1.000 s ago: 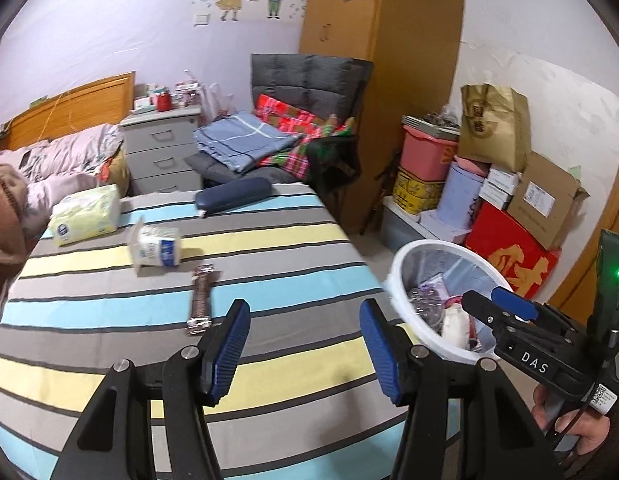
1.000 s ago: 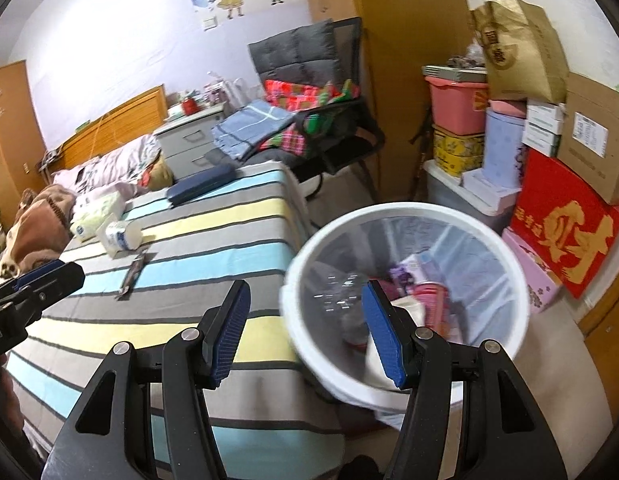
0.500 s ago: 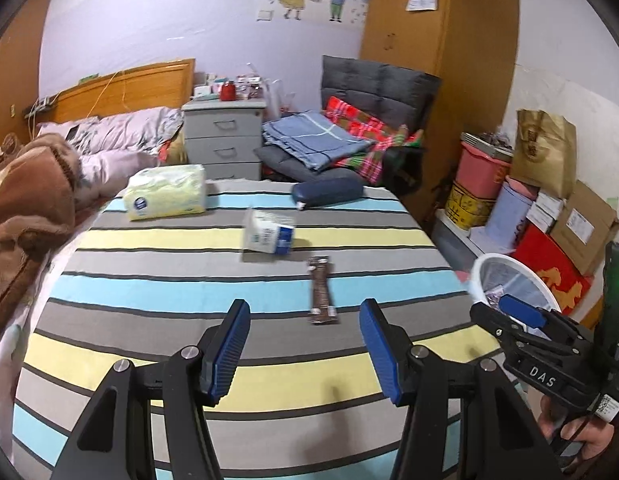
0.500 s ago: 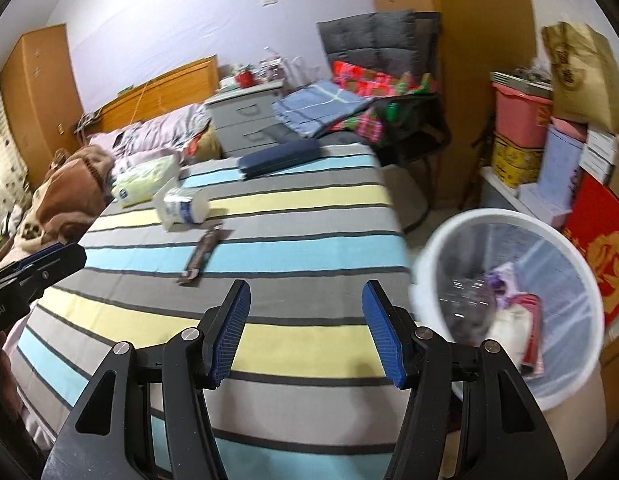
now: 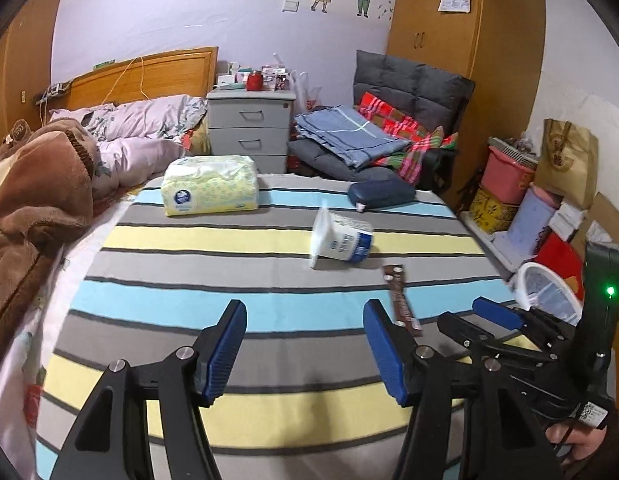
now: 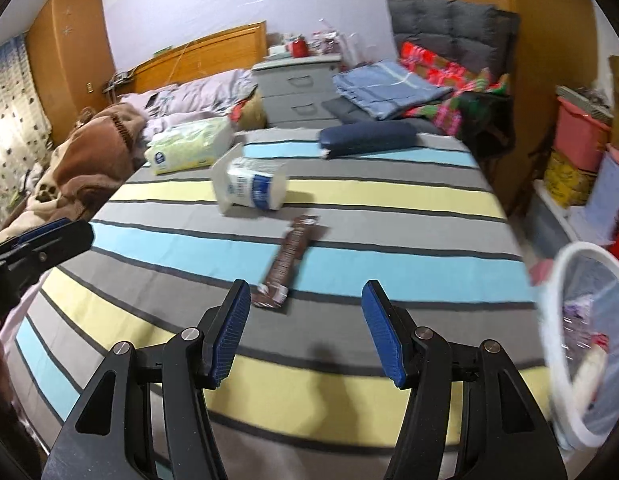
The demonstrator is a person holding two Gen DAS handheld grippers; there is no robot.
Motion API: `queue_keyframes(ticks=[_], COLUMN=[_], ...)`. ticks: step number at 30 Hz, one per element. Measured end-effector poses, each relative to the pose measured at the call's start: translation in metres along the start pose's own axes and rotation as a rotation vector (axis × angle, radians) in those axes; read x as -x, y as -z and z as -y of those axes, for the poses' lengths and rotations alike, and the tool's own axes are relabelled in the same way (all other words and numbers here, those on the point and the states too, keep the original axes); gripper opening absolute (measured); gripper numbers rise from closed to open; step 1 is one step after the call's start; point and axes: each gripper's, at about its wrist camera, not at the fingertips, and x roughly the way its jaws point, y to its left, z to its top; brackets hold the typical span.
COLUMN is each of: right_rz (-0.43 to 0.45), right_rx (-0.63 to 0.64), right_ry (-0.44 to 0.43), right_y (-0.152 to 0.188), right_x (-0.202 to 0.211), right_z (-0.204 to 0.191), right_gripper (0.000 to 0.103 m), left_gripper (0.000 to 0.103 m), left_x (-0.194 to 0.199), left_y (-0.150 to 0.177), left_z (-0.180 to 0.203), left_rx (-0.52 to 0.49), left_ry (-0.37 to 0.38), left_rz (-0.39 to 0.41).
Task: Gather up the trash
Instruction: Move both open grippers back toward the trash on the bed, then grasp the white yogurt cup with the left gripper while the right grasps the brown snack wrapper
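Right wrist view: white bin holds wrappers — now at the frame's edge, not centre. Right gripper wide, empty; left gripper opening, empty.

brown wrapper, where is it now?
On the striped bedspread, the brown wrapper lies just ahead of the right gripper, nearer than the tipped white cup.

I see the bed filling the middle. On it: tissue pack far left, pouch far right, tipped cup between and nearer, snack wrapper nearest, just in front of the cup, apart from it. Blanket heap on the bed's left side. Nightstand behind the bed, chair with folded cloths to its right. Waste bin on the floor off the bed's right edge, trash inside. Stacked boxes behind the bin, by the wall.
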Motion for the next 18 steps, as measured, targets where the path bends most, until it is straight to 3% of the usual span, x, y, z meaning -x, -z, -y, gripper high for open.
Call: queue_keyframes(ticks=[5, 9, 13, 18], right_rz=[-0.045, -0.081, -0.127, -0.136], right_rx=[0.000, 0.010, 0.007, 0.022], right_ry=[0.014, 0.028, 0.039, 0.081], right_y=[-0.009, -0.012, -0.016, -0.018], right_x=[-0.024, -0.042, -0.055, -0.055], right_z=[-0.007, -0.010, -0.008, -0.006], right_gripper=[0.060, 0.059, 0.052, 0.027], left_gripper=[0.061, 0.061, 0.061, 0.061], left_x=[-0.024, -0.045, -0.067, -0.095], left_y=[-0.011, -0.021, -0.030, -0.041], left_z=[-0.013, -0.020, -0.021, -0.018], left_rx=[0.007, -0.006, -0.005, -0.019], left_ry=[0.040, 0.029, 0.070, 0.115], left_rz=[-0.029, -0.046, -0.059, -0.081])
